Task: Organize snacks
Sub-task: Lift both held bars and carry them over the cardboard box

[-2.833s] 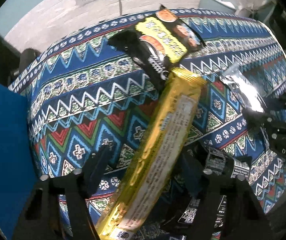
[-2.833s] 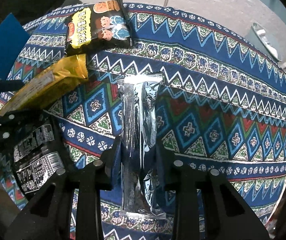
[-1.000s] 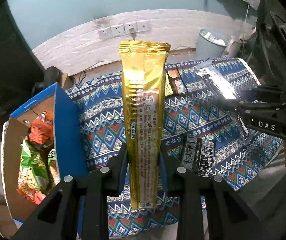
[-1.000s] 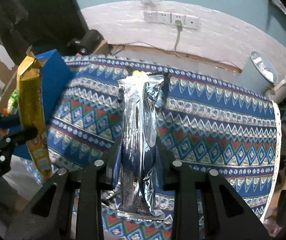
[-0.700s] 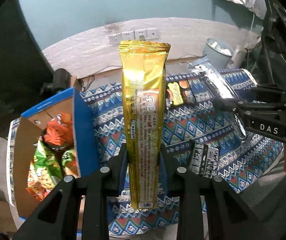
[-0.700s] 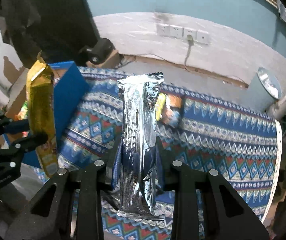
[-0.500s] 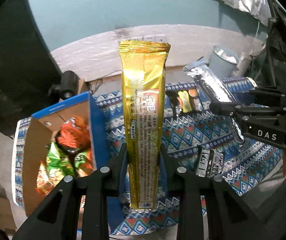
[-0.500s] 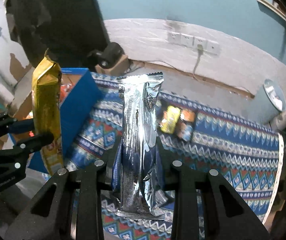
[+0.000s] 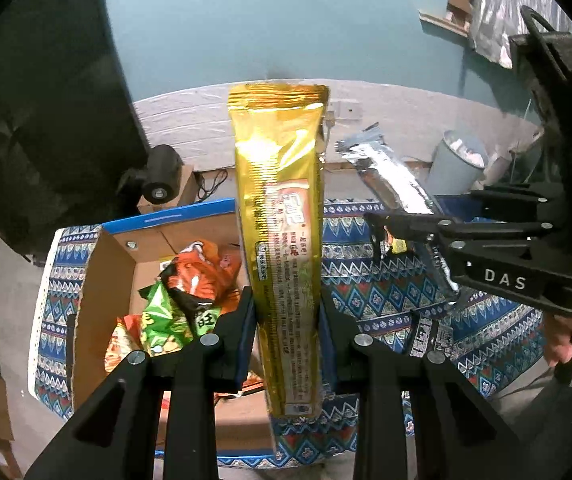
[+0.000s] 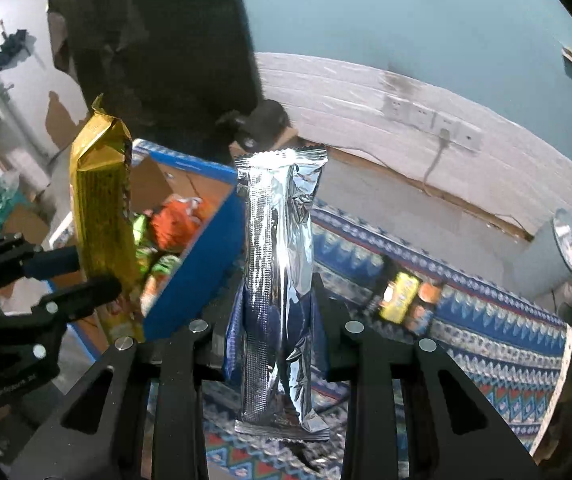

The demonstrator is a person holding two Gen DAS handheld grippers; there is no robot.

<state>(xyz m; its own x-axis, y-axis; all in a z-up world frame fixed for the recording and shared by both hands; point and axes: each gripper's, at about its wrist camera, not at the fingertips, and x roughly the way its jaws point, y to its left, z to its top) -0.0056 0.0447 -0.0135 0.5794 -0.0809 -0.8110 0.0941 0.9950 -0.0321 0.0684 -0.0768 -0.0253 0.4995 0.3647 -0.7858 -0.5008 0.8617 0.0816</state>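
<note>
Left tool (image 9: pixel 286 312) clamps long crinkled gold packet (image 9: pixel 281 216); right tool (image 10: pixel 275 320) clamps creased silver foil packet (image 10: pixel 275 264). Cardboard box (image 9: pixel 105 280) at 9 o'clock, partly hidden.

Glossy gold foil packet (image 9: pixel 281 216), crinkled silver foil packet (image 10: pixel 277 264), matt corrugated cardboard box (image 9: pixel 105 272), woven patterned cloth (image 9: pixel 382 292).

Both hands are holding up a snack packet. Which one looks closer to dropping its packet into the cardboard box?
Probably the left. The left gripper, shut on the gold packet, hangs at the open box, whose snacks lie just beside its fingers. The right gripper, shut on the silver packet, sits outside the box's blue wall, over the patterned cloth.
</note>
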